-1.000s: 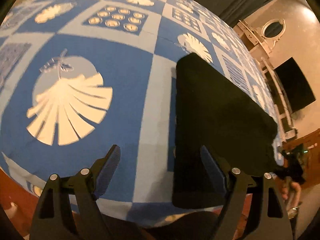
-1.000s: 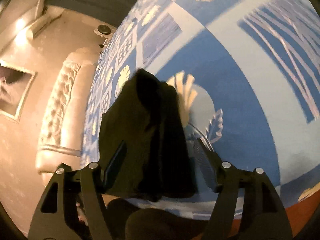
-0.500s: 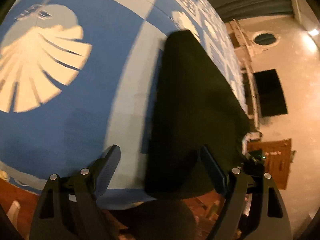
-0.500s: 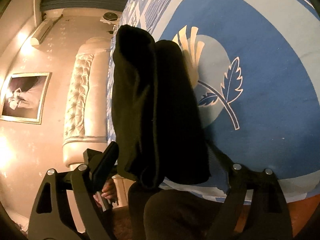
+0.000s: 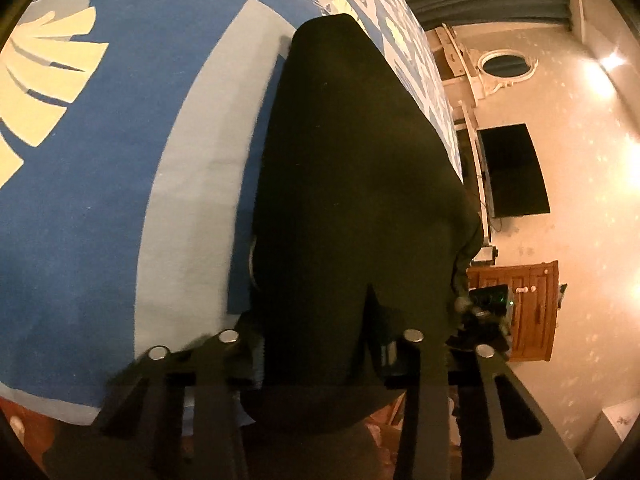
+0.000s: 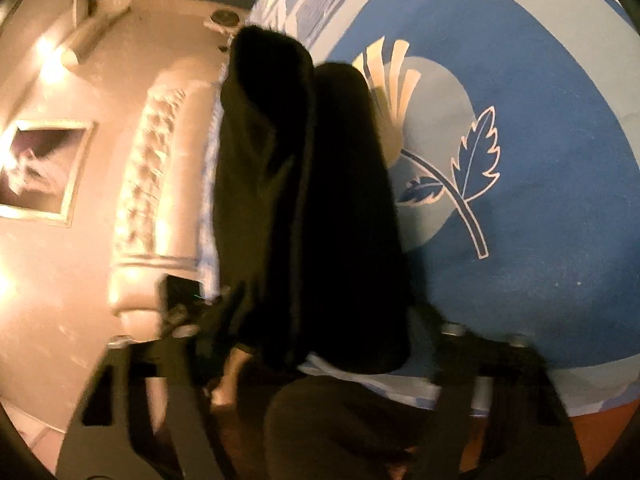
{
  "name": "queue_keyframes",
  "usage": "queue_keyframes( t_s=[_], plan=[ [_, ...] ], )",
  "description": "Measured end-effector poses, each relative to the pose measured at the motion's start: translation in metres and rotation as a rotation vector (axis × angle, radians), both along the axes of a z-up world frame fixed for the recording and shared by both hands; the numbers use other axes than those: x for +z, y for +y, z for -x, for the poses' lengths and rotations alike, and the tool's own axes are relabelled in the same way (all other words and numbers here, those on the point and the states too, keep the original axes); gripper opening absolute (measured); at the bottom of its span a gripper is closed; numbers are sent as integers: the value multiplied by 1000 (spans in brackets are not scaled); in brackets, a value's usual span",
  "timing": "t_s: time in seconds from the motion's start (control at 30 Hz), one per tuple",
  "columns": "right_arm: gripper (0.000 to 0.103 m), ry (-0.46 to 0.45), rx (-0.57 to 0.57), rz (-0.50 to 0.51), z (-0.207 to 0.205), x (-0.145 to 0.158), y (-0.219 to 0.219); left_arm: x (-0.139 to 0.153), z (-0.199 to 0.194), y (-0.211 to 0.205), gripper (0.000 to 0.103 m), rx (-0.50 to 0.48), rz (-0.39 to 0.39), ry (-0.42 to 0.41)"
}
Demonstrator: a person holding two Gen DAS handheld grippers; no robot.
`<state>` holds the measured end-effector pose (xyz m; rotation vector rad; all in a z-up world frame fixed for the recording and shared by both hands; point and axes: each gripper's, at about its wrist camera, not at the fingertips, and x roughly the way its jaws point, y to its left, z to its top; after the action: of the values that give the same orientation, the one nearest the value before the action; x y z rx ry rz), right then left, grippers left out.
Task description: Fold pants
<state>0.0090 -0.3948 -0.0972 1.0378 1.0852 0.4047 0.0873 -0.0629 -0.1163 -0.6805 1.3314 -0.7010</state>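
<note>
The black pants (image 5: 352, 168) lie folded into a long narrow stack on the blue patterned bedspread (image 5: 100, 200), and their near end reaches the bed's edge. My left gripper (image 5: 320, 354) straddles that near end. Its jaws are closing, and the cloth bunches into a crease between the pads. In the right wrist view the pants (image 6: 304, 200) show as two thick folded layers on the bedspread (image 6: 540, 220). My right gripper (image 6: 328, 320) is blurred and its jaws are closing around the other near corner. The cloth sits between them with no visible pinch.
A dark screen (image 5: 512, 168), an oval mirror (image 5: 506, 65) and a wooden cabinet (image 5: 528, 312) line the wall beyond the bed. A tufted headboard (image 6: 152, 168) and a framed picture (image 6: 40, 168) are on the other side. The bed's near edge runs just under both grippers.
Both grippers have dropped and moved in on the near end of the pants. Their jaws, wide apart before, have narrowed around the cloth, and the left now creases it.
</note>
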Motion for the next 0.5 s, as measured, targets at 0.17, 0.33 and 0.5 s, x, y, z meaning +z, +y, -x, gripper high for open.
queue_keyframes(
  t_s=[0.17, 0.33, 0.5],
  plan=[
    [40, -6, -9, 1, -3, 0, 2, 15, 1, -4, 32, 2, -60, -73],
    [39, -18, 15, 12, -15, 2, 13, 19, 0, 5, 31, 37, -98, -100],
    [39, -24, 66, 11, -34, -2, 33, 20, -6, 27, 31, 85, -114, -78]
  ],
)
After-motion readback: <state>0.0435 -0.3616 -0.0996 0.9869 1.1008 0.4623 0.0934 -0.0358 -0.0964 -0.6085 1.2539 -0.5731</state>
